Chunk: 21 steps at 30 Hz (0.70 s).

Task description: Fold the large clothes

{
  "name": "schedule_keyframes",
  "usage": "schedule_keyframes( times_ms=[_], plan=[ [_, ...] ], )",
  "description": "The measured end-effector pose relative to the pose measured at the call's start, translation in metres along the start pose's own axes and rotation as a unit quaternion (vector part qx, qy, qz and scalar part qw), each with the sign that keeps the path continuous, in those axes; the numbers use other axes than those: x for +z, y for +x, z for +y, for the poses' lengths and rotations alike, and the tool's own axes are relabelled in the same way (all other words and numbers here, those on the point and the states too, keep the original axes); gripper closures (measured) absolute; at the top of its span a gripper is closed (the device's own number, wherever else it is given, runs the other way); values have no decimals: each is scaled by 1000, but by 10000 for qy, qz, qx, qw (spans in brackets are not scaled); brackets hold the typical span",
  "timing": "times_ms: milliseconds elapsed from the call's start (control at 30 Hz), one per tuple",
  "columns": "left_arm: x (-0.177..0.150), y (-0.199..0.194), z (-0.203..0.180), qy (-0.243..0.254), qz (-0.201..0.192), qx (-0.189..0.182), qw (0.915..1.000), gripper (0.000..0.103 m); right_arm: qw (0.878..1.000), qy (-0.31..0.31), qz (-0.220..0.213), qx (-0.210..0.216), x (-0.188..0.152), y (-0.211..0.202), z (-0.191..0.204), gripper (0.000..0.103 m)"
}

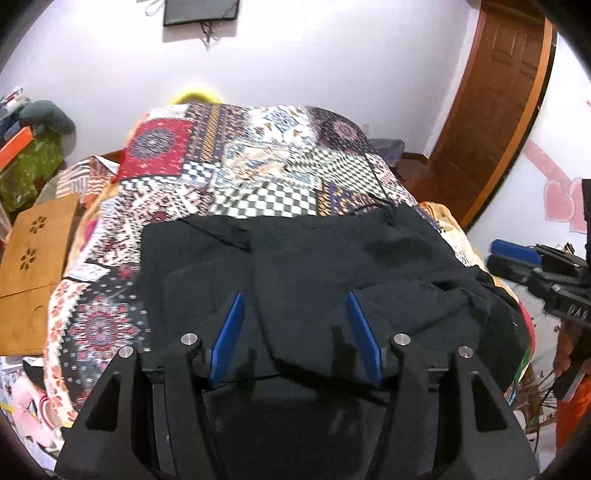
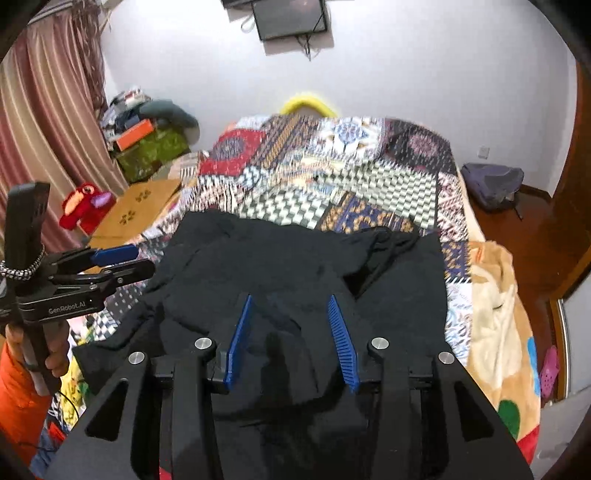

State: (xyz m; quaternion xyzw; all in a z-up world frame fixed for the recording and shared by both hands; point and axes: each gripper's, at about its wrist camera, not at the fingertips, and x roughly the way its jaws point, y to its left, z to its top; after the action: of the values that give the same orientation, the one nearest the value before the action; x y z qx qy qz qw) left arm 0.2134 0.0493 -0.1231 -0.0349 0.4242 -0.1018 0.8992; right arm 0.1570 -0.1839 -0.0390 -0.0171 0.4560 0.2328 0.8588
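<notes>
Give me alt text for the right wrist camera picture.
The open right gripper hovers over a rumpled black garment spread on a patchwork bedspread. The left gripper is at the left edge, beside the bed.

A home bedroom: patchwork-quilted bed (image 2: pixel 332 177), striped curtains (image 2: pixel 48 122), wall-mounted screen (image 2: pixel 291 18), wooden door (image 1: pixel 495 99).

The garment (image 2: pixel 295 266) is spread on the near end of the bed (image 2: pixel 369 173), over the quilt (image 2: pixel 332 166). A wooden board (image 2: pixel 136 210) is seen left of the bed, boxes (image 2: pixel 147 151) behind it. A bag (image 2: pixel 491 184) is set on the floor right of the bed. A screen (image 2: pixel 291 18) is mounted on the far wall.
</notes>
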Motion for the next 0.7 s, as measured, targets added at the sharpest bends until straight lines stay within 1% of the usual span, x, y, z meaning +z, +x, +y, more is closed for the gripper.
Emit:
schedule_keyframes(
  times_ms=[67, 167, 200, 233, 267, 333, 433, 533, 633, 700],
  plan=[
    [-4, 12, -5, 60, 113, -7, 9999, 46, 9998, 48, 191, 0, -6, 12, -3, 64],
    [-16, 36, -13, 235, 355, 119, 9990, 46, 9985, 204, 508, -12, -23, 33, -15, 64],
    [-21, 42, -13, 276, 425, 159, 9986, 46, 9980, 260, 579, 7, -26, 37, -18, 63],
    [-26, 49, -14, 308, 512, 194, 9980, 46, 9974, 329, 638, 25, -32, 41, -22, 59],
    [-31, 58, -13, 298, 613, 192, 9975, 45, 9972, 364, 656, 37, -34, 41, -24, 57],
    [-40, 71, -9, 186, 763, 179, 9967, 41, 9967, 411, 699, 70, -43, 44, -28, 55],
    [-54, 87, -2, -5, 975, 148, 9951, 37, 9973, 291, 671, -16, -47, 41, -23, 54],
    [-59, 89, 1, -111, 1000, 105, 9949, 36, 9972, 183, 714, -139, -44, 36, -17, 53],
    [-56, 81, 1, -100, 997, 180, 9948, 36, 9969, 193, 740, -172, -41, 30, -18, 53],
    [-53, 71, 0, -52, 923, 223, 9955, 36, 9974, 246, 643, -231, -38, 17, -21, 53]
  ],
)
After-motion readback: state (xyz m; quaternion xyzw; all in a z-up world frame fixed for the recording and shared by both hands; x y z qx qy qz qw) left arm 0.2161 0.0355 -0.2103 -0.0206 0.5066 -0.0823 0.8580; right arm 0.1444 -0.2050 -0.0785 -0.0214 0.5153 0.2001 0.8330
